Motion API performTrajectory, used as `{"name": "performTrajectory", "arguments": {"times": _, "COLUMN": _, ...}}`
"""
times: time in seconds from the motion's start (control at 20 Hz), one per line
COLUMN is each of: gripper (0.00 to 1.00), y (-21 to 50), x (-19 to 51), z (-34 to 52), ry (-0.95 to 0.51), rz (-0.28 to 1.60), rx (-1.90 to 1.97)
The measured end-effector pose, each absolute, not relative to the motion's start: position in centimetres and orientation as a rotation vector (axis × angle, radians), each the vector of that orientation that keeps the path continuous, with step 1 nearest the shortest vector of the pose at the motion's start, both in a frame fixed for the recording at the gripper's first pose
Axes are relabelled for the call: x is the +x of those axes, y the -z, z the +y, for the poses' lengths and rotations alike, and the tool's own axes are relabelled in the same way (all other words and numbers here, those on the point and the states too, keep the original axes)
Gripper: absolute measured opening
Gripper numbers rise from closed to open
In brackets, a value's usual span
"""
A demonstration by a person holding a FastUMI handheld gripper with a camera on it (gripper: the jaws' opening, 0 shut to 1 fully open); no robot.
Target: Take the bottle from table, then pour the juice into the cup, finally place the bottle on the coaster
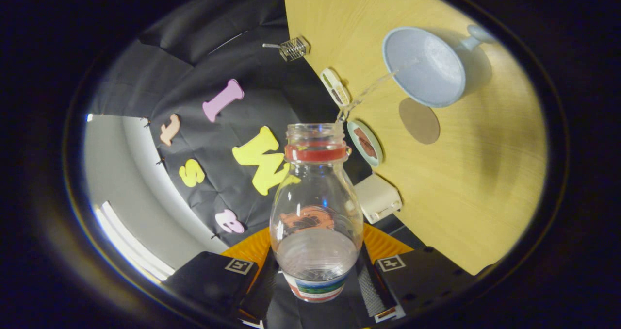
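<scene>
- Two fingers of the hand-held gripper (315,275) pinch the base of a clear plastic bottle with a red neck ring (315,207).
- Its long axis runs straight ahead of the fingers, open mouth pointing away.
- Liquid streams from the mouth into a pale blue cup (424,67) on the light wooden tabletop (485,173), beside a round brown coaster (419,121).

A wooden table (465,183) with a pale, yellowish grain fills one side of the scene, tilted steeply in this view. Along its edge sit several small items: a little wire cage-like object (294,48), a narrow white oval device (335,87), a round disc with a brown centre (366,142), and a cream-white boxy block (378,198). Behind them hangs black cloth (213,42).
</scene>
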State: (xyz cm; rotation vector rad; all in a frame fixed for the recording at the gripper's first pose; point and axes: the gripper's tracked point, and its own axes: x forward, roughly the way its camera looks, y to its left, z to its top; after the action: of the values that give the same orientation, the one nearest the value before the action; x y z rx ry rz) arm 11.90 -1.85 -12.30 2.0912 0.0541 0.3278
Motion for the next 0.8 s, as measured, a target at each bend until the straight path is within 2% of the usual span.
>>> {"name": "performTrajectory", "arguments": {"times": 0.8, "gripper": 0.77, "y": 7.7, "x": 11.5, "z": -2.9, "ry": -0.381, "rz": 0.020, "rx": 2.198}}
